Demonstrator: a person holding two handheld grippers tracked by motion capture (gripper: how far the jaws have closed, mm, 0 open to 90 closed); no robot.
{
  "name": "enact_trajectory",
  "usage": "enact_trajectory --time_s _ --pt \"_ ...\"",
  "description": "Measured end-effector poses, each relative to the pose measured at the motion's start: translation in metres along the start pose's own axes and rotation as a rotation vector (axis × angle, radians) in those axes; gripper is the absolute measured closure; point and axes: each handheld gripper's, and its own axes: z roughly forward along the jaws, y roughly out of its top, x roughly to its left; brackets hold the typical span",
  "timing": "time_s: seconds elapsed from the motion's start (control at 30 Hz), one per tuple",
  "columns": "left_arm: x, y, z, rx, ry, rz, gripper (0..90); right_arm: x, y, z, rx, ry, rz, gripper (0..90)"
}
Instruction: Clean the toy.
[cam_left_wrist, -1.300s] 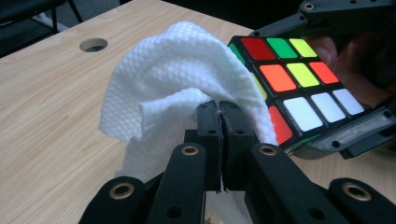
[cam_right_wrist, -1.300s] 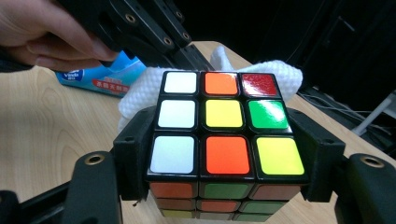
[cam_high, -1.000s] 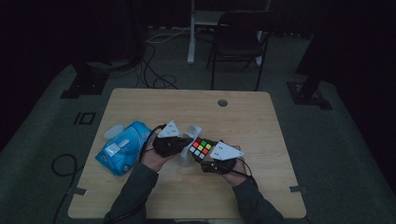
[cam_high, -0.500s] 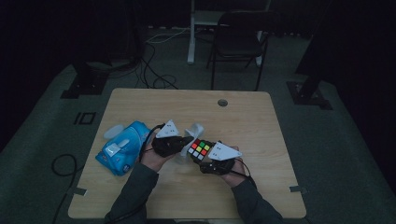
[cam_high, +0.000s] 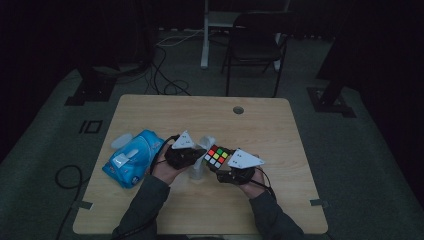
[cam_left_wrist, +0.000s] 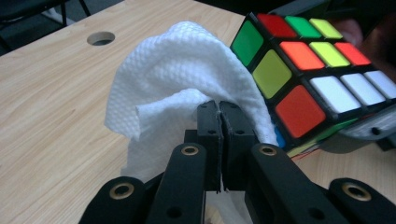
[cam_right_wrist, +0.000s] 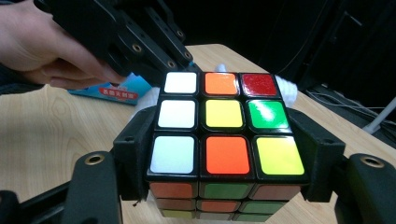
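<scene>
A scrambled Rubik's cube is held above the middle of the wooden table. My right gripper is shut on it, one jaw pressing each side of the cube. My left gripper is shut on a white textured wipe. The wipe drapes over its jaws and touches the left side of the cube. In the high view the left gripper sits just left of the cube with the wipe between them, and the right gripper sits under the cube's near side.
A blue pack of wipes lies at the table's left edge. A round cable hole is near the far edge. A dark chair and floor cables stand beyond the table.
</scene>
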Motion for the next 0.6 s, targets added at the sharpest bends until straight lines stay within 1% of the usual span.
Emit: enact_trajectory --time_s 0.1,0.2,0.37,0.6 --pt "0.0 0.0 0.0 0.003 0.005 0.005 88.6 0.0 0.0 0.001 0.003 0.003 0.003 34.0" --pt "-0.001 0.001 -0.001 -0.005 0.007 0.002 88.6 0.001 -0.001 0.001 0.003 0.005 0.003 34.0" --pt "-0.001 0.005 -0.004 -0.029 -0.004 -0.002 88.6 0.002 -0.001 0.002 0.01 0.015 -0.004 33.9" --pt "-0.004 0.011 -0.012 -0.059 -0.007 0.009 88.6 0.004 -0.004 0.005 0.022 0.025 -0.012 33.9"
